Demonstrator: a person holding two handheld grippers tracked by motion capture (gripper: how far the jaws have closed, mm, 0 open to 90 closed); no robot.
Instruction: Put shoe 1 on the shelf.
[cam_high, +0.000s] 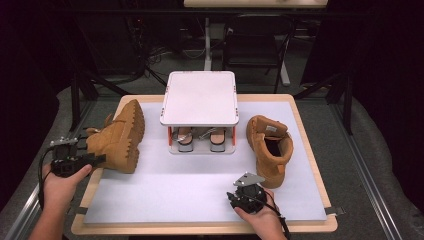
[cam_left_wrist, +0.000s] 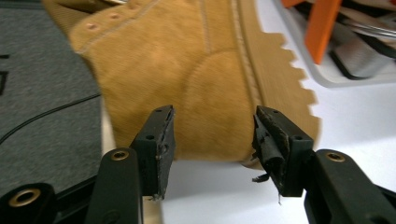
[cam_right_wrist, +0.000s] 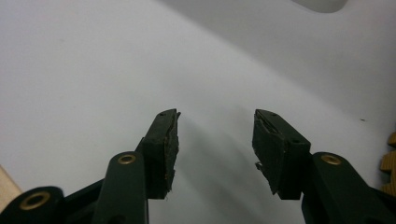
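A tan boot (cam_high: 120, 137) lies on its side at the left of the white mat (cam_high: 165, 192), its lugged sole turned towards the middle. My left gripper (cam_high: 99, 160) is level with the boot's heel end. In the left gripper view the jaws (cam_left_wrist: 215, 135) stand open, and the boot's suede heel (cam_left_wrist: 205, 70) is just beyond the tips; the pads do not press on it. A second tan boot (cam_high: 270, 147) stands upright at the right. My right gripper (cam_high: 245, 187) hovers over the mat in front of that boot, open (cam_right_wrist: 215, 135) with nothing between its fingers.
A white two-level rack (cam_high: 200, 97) stands at the middle back of the mat, with a pair of sandals (cam_high: 186, 137) on its lower shelf. The wooden table edge (cam_high: 200, 229) runs along the front. Dark floor and table legs lie beyond.
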